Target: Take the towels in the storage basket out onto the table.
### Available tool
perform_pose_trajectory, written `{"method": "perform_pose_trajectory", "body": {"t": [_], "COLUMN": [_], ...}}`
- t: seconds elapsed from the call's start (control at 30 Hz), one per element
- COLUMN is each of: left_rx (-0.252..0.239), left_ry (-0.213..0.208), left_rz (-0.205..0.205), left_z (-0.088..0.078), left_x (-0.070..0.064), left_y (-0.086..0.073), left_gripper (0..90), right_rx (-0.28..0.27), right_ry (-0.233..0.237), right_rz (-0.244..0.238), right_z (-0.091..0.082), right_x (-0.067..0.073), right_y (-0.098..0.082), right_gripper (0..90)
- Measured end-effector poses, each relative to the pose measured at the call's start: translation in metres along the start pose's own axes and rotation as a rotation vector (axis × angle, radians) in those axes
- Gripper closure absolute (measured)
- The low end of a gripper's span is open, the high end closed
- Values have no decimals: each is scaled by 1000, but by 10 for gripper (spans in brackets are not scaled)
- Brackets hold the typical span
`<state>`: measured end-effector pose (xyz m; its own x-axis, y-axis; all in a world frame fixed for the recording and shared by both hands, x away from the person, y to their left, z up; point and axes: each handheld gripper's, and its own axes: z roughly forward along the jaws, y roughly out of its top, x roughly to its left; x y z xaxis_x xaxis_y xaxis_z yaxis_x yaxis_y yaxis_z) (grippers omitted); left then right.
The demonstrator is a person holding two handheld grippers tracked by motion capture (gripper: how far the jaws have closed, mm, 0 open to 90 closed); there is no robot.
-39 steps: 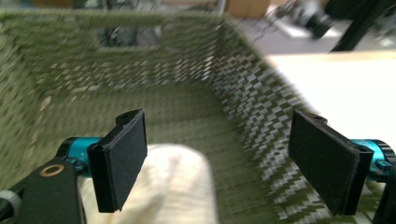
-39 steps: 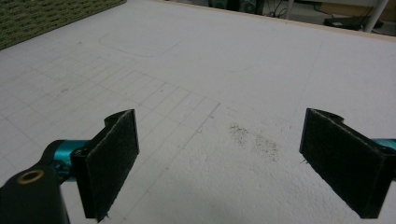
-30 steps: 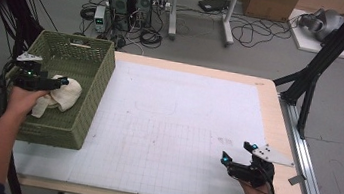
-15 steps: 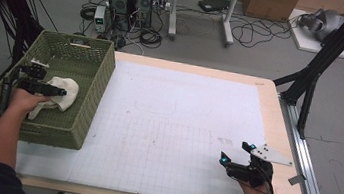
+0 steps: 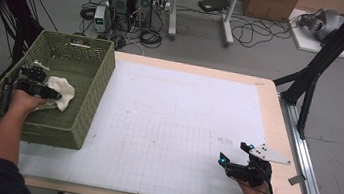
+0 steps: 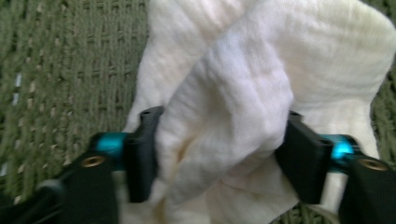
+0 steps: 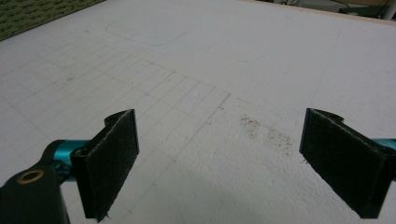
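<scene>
While left claw [image 6: 219, 154] has just been closing, pinching cloth [image 6: 243, 93] in basket [image 5: 98, 87] | right claw [image 7: 219, 163] wide, empty

Left gripper [image 5: 54, 94] sits in the green basket [image 5: 97, 97], on the white cloth [image 5: 63, 94]. Right gripper [image 5: 231, 154] hovers near-right over the table [image 5: 184, 103], jaws apart.

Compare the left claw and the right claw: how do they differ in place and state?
The left claw reaches into the green basket; the right claw rests over the white table sheet. The left jaws have just been closing and now press on a bunched white cloth; the right jaws stand wide apart with nothing between. Both have black pads and teal fittings.
</scene>
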<state>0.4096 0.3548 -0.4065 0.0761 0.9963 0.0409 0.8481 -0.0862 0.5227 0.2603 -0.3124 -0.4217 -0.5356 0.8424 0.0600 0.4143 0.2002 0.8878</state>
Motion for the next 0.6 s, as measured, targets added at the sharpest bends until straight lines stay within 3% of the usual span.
{"method": "perform_pose_trajectory", "body": {"t": [0.1, 0.13, 0.27, 0.33, 0.37, 0.43, 0.47, 0.5, 0.6], "left_rx": [-13, -22, -93, -153, -153, -211, -271, -271, -363], "left_ry": [0, -4, -31, -56, -56, -84, -114, -114, -146], "left_rz": [-9, -2, -17, -38, -38, -67, -101, -101, -145], "left_z": [-5, -7, -14, -20, -20, -26, -33, -33, -47], "left_x": [2, 1, 2, 4, 4, 6, 9, 9, 14], "left_y": [0, 1, 4, 5, 5, 6, 6, 6, 6], "left_gripper": [671, 688, 706, 711, 711, 711, 712, 712, 712], "right_rx": [-4, -4, -7, -10, -10, -10, -11, -11, -15], "right_ry": [-2, -3, -5, -8, -8, -8, -8, -8, -5], "right_rz": [7, 9, 16, 12, 12, 15, 15, 15, 16], "right_z": [-1, -2, -3, -3, -3, -3, -3, -3, -3], "right_x": [0, 0, -2, -2, -2, -2, -2, -2, -2], "right_y": [0, 0, -1, 0, 0, 0, 0, 0, 1], "right_gripper": [110, 110, 110, 110, 110, 110, 110, 110, 110]}}
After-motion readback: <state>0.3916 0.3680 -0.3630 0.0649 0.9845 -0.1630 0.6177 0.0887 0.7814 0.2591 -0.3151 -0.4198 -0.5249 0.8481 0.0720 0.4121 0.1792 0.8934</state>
